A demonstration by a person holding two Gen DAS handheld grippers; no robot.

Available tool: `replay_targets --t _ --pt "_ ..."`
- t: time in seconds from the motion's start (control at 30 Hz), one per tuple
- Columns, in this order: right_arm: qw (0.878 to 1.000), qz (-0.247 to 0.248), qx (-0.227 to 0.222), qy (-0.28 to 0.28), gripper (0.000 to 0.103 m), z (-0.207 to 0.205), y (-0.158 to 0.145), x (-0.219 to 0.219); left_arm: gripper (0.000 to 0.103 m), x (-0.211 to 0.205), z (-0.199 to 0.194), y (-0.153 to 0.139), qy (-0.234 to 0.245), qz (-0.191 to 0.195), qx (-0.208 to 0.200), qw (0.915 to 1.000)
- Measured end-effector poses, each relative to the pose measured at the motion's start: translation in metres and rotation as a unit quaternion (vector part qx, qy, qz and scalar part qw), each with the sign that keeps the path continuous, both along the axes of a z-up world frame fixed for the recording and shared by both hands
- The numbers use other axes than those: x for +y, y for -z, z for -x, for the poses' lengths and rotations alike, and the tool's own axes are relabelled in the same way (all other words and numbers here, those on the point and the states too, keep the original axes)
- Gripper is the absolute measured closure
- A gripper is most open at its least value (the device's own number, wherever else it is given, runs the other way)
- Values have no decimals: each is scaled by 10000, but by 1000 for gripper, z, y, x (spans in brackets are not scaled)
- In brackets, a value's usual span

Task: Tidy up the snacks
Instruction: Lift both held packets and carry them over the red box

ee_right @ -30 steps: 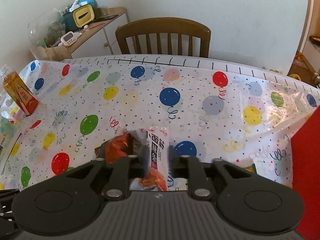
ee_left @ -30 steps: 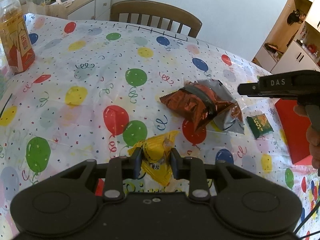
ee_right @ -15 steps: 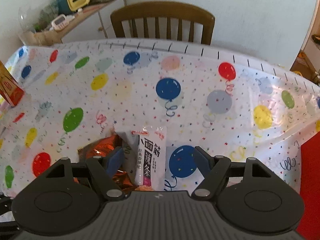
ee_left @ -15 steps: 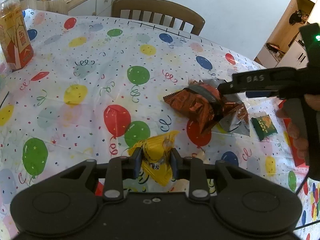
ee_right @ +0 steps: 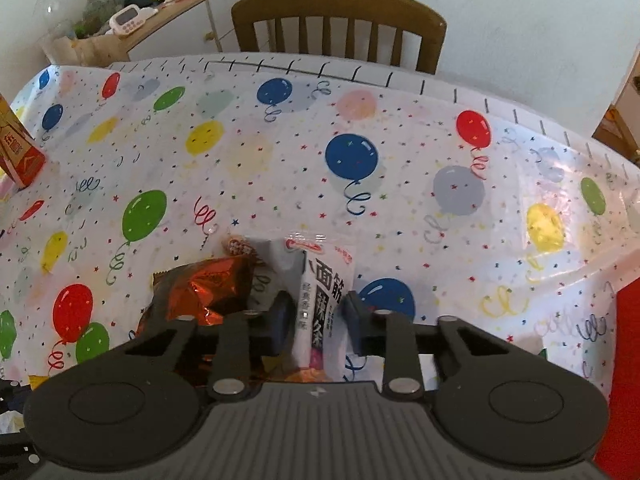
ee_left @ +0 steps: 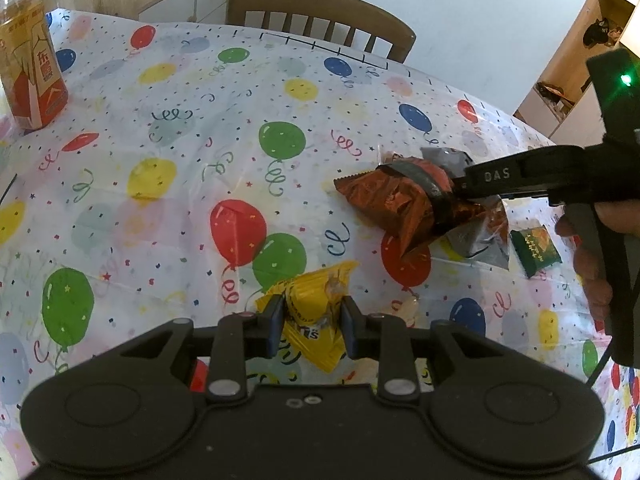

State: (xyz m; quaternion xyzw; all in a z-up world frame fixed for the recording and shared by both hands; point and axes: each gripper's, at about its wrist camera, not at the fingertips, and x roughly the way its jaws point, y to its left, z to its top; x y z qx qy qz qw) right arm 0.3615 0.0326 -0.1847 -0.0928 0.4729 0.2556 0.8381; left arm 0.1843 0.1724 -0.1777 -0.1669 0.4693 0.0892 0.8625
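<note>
My left gripper [ee_left: 312, 322] is shut on a yellow snack packet [ee_left: 310, 312], low over the balloon-print tablecloth [ee_left: 168, 152]. My right gripper [ee_right: 316, 322] is shut on a white and grey snack pouch with black lettering [ee_right: 324, 296]. A shiny red-brown foil bag [ee_right: 208, 292] lies just left of it. In the left wrist view the right gripper [ee_left: 460, 190] reaches in from the right over the foil bag [ee_left: 396, 204] and the grey pouch [ee_left: 476, 236]. A small green packet [ee_left: 534, 250] lies to their right.
An orange drink bottle [ee_left: 32, 76] stands at the table's far left. A red mat [ee_right: 628, 360] covers the right edge. A wooden chair [ee_right: 340, 28] stands behind the table. A sideboard [ee_right: 160, 20] with clutter is at the back left.
My right gripper opened half a second ago and has shut again on the white pouch, reaching further left over the foil bag. My left gripper keeps the yellow packet.
</note>
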Motion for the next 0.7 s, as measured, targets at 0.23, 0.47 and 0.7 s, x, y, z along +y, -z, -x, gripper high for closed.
replay_targets --t 0.23,0.47,0.7 --pt "9995 -186 -184 158 81 7 -22 -23 77 -3 3 -9 19 -17 -86 10000" --pt "9983 -497 -247 191 81 32 -51 -55 77 -15 8 -28 153 -83 -250 9995" --pt "9966 -685 -376 251 81 65 -78 -93 77 -40 14 -49 370 -109 -400 9985"
